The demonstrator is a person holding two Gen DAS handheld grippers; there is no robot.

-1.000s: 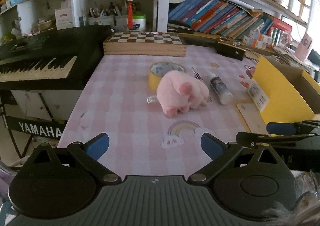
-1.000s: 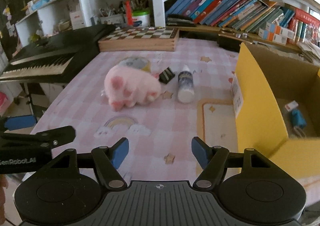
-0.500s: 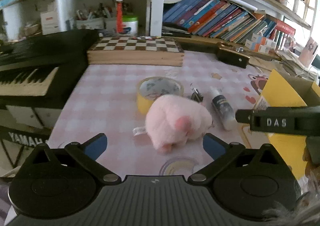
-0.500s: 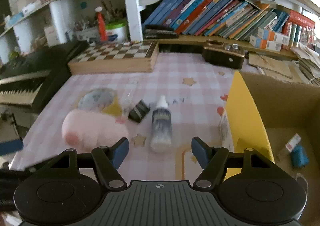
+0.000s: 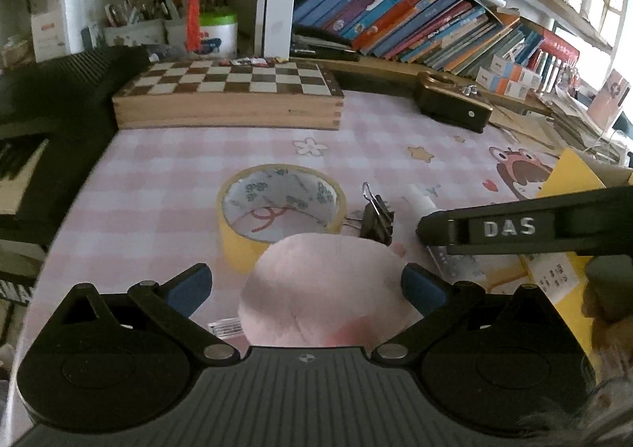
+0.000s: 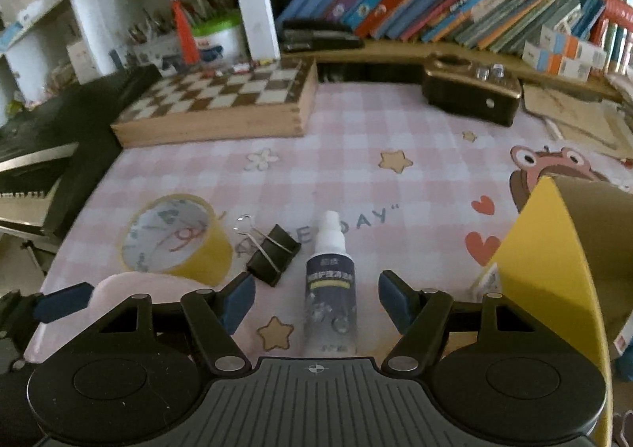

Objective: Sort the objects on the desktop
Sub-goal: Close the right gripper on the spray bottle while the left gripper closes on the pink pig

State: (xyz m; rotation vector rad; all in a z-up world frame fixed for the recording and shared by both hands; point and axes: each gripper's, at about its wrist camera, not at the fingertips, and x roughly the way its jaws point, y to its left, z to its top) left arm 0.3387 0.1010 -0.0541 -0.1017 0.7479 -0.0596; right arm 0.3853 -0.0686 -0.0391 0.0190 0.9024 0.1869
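Both grippers nearer, fingers apart: left (image 5: 304, 285) astride plush (image 5: 328, 288), right (image 6: 312, 296) astride bottle (image 6: 331, 288).

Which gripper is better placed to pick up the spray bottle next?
Right. The spray bottle lies between the right gripper's open fingers; the left gripper straddles the pink plush toy.

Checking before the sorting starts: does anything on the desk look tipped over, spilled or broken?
Only the spray bottle stands out: it lies on its side on the pink tablecloth, nozzle pointing away, beside the black binder clip. No spill or damage is visible.
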